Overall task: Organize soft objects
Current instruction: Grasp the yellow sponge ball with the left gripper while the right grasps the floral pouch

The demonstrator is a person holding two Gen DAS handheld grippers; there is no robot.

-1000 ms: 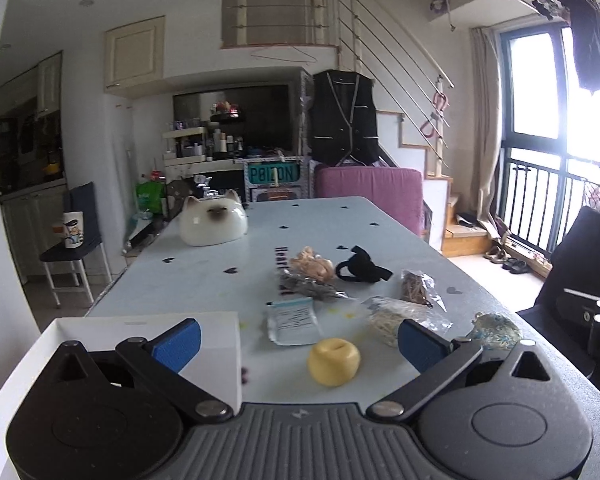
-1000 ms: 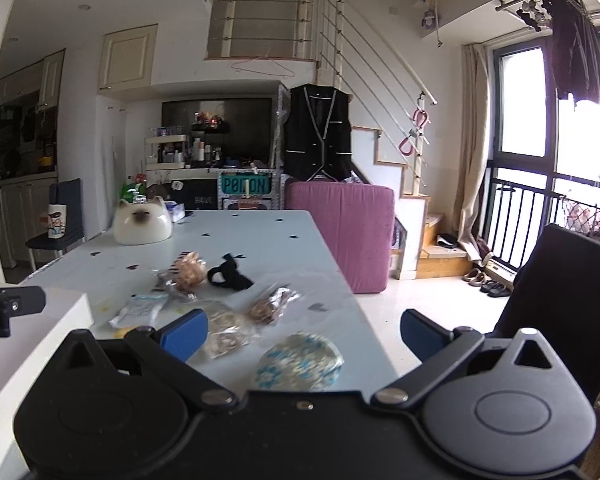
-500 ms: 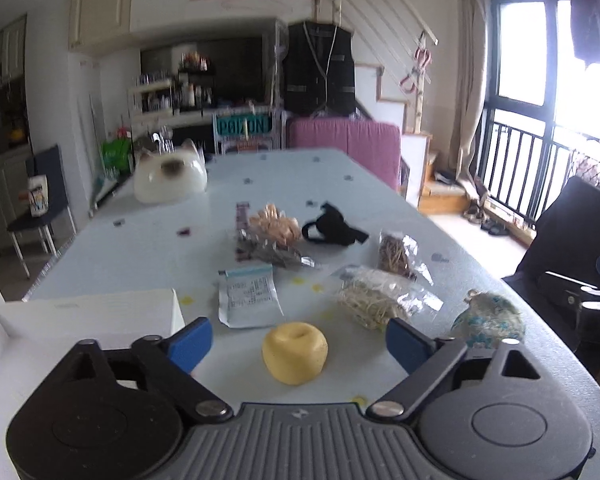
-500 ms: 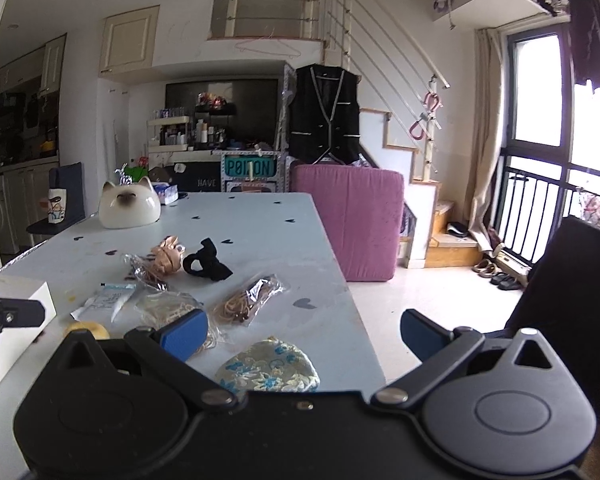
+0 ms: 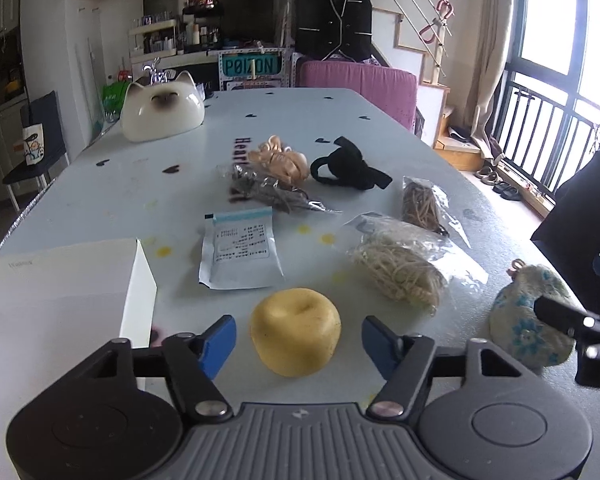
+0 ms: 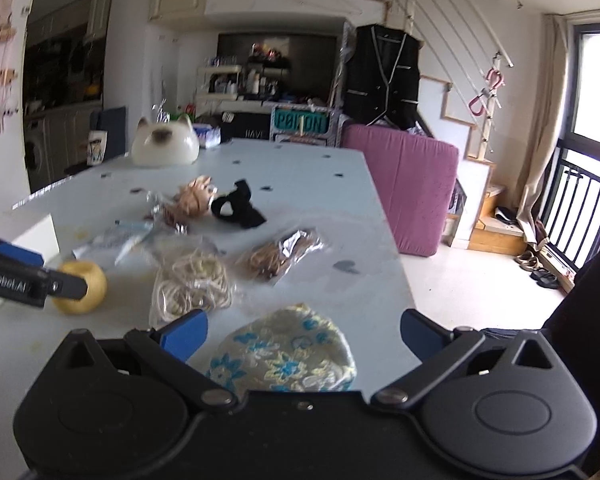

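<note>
A yellow apple-shaped soft toy (image 5: 295, 330) sits on the pale table (image 5: 148, 184), between the blue pads of my left gripper (image 5: 297, 343). Its jaws are closing, with a gap still showing on each side of the toy. The same toy (image 6: 80, 288) appears in the right wrist view, partly behind the left gripper's fingers (image 6: 66, 286). A floral fabric pouch (image 6: 288, 354) lies between the wide-apart fingers of my right gripper (image 6: 302, 332), untouched by the pads. In the left wrist view the pouch (image 5: 528, 320) sits near the table's right edge.
A white box (image 5: 60, 280) stands at the left. Further back lie a paper packet (image 5: 240, 252), bags of cord (image 5: 400, 268), a black fabric piece (image 5: 348, 166), a tan bundle (image 5: 280, 160) and a white cat-shaped ornament (image 5: 162, 108). A black chair (image 5: 580, 208) stands to the right.
Both grippers have come forward and down towards the table. The left jaws have narrowed around the yellow toy. The floral pouch now lies between the right fingers.
</note>
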